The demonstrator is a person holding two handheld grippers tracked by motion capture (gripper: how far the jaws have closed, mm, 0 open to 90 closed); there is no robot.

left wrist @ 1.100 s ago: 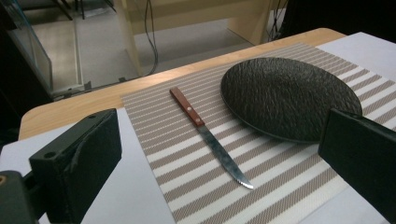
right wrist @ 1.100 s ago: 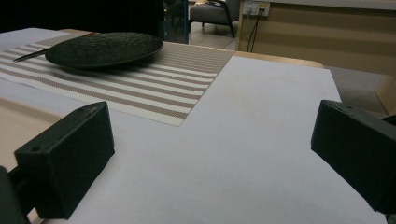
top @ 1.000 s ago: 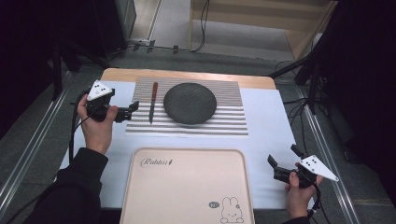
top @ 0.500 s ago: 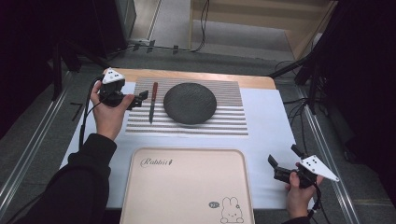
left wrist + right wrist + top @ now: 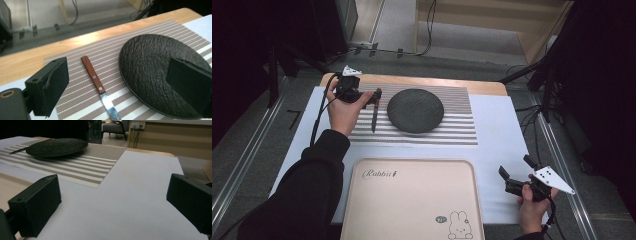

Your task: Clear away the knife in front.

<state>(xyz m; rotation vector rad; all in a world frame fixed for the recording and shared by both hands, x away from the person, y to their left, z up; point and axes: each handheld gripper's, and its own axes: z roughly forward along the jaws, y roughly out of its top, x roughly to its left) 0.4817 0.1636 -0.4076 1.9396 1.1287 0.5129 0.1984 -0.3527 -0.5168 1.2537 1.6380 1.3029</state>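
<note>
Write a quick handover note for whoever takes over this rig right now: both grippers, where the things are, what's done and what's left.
Left gripper: open, empty, at the handle end of the knife; its fingers stand wide on either side of the wooden handle, not closed on it.
Right gripper: open, empty, low over the white sheet at the near right corner.
Knife: flat on the striped placemat, just left of the black plate.
Pink tray: at the near edge, nothing on it.
Done: the reach to the knife.
Left: probably close on the handle and lift; nothing is gripped yet.
</note>
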